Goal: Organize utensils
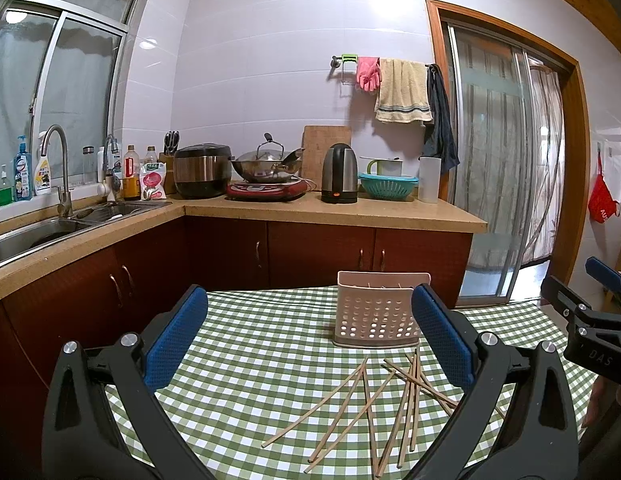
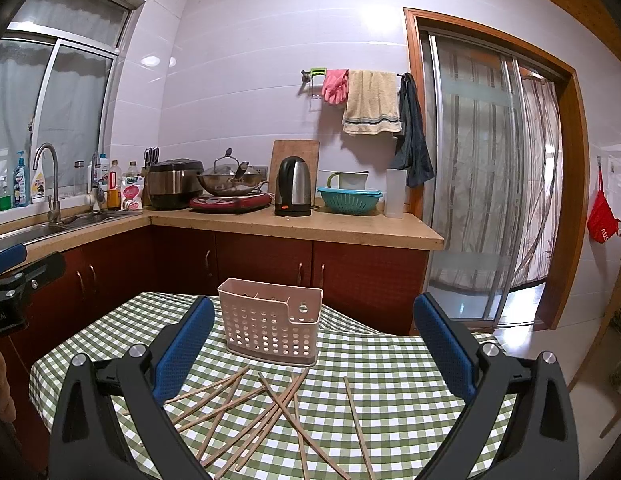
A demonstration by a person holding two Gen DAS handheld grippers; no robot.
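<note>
Several wooden chopsticks (image 1: 370, 396) (image 2: 262, 412) lie scattered and crossed on the green checked tablecloth (image 1: 262, 360) (image 2: 390, 376). Behind them stands a pale pink perforated utensil basket (image 1: 377, 312) (image 2: 272, 322), upright, with a few stick tips showing inside. My left gripper (image 1: 310, 320) hovers above the table in front of the pile, open and empty. My right gripper (image 2: 314, 328) is likewise open and empty, with the basket seen between its blue pads. The right gripper's edge (image 1: 590, 320) shows at the right of the left wrist view.
Beyond the table runs a kitchen counter (image 1: 330, 210) with a kettle (image 1: 339, 174), wok, rice cooker and teal colander. A sink (image 1: 38, 232) sits at the left. A sliding glass door (image 2: 482, 184) is on the right. The table's far edge lies just behind the basket.
</note>
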